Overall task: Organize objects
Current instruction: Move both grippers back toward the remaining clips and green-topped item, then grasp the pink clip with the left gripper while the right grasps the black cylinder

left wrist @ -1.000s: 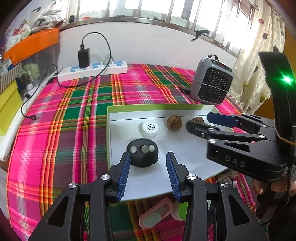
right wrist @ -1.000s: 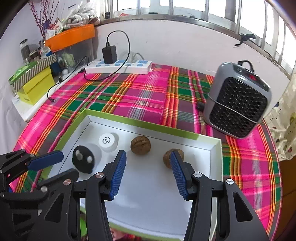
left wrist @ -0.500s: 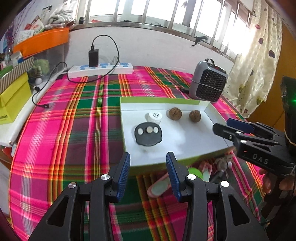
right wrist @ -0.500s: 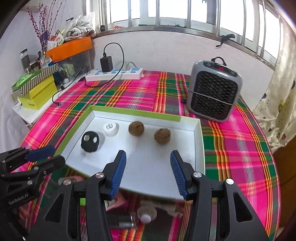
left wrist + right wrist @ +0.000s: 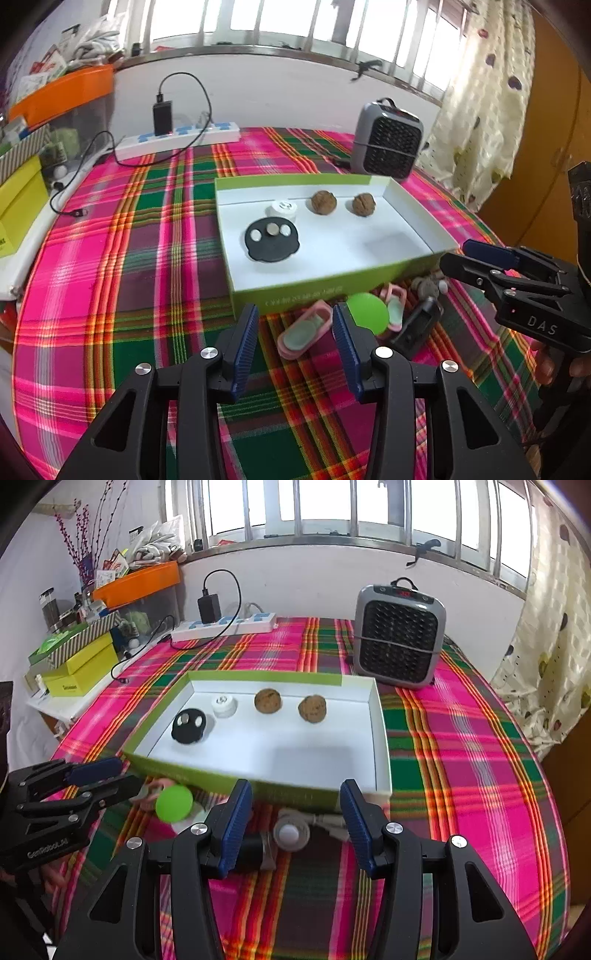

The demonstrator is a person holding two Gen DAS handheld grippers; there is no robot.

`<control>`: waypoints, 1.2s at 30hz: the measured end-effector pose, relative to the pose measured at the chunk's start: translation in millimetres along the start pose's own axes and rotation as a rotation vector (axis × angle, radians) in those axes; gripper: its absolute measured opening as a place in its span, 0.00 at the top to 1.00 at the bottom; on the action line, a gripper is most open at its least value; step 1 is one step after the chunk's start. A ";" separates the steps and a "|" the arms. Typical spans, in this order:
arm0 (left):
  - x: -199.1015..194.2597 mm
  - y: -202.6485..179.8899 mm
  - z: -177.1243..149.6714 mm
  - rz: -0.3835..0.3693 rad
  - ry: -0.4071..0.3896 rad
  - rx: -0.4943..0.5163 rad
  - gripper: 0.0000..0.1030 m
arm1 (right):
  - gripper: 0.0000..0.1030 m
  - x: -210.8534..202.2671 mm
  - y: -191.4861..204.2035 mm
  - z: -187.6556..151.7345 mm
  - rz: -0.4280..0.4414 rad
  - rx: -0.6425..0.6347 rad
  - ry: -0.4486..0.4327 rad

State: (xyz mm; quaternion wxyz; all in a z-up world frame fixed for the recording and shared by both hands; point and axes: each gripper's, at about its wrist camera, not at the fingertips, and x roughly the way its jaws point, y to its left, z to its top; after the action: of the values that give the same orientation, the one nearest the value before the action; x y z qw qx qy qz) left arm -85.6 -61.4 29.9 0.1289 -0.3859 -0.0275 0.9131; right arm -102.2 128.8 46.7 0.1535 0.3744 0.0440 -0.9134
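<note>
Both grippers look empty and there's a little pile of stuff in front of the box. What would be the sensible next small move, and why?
Probably lower the left gripper onto the pink clip. It is open, and the clip lies on the cloth right between its fingers, outside the white tray that already holds two walnuts and a black disc. The right gripper is open too.

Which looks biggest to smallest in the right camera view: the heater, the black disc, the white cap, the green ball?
1. Heater
2. Black disc and green ball: look alike; the ball is nearer, so unsure
3. White cap
</note>
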 end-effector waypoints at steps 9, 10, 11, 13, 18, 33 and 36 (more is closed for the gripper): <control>13.7 -12.0 -2.1 0.004 0.034 0.078 0.61 | 0.50 -10.8 -3.7 -16.5 -0.010 0.021 -0.001; 16.0 -12.9 -1.9 0.006 0.040 0.084 0.61 | 0.50 -11.8 -4.2 -17.9 -0.010 0.022 -0.003; 17.7 -13.4 -1.5 0.009 0.044 0.088 0.61 | 0.50 -12.3 -4.8 -19.3 -0.012 0.024 -0.003; 21.1 -13.5 -1.3 0.016 0.051 0.094 0.61 | 0.50 -12.6 -5.4 -21.3 -0.015 0.031 0.001; 27.8 -14.1 -1.7 0.015 0.066 0.099 0.61 | 0.50 -10.9 -5.2 -26.9 -0.009 0.040 0.014; 29.6 -6.4 -3.5 0.006 0.071 0.054 0.72 | 0.50 -0.7 35.4 -33.0 -0.013 0.001 0.037; 29.5 -3.1 -3.3 -0.008 0.071 0.036 0.74 | 0.50 3.4 48.5 -34.2 -0.039 -0.028 0.042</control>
State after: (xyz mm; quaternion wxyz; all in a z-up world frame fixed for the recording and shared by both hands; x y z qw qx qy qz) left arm -102.3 -51.1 7.5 0.1402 -0.4157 -0.0080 0.8986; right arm -66.3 88.5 21.6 0.1401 0.3906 0.0672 -0.9073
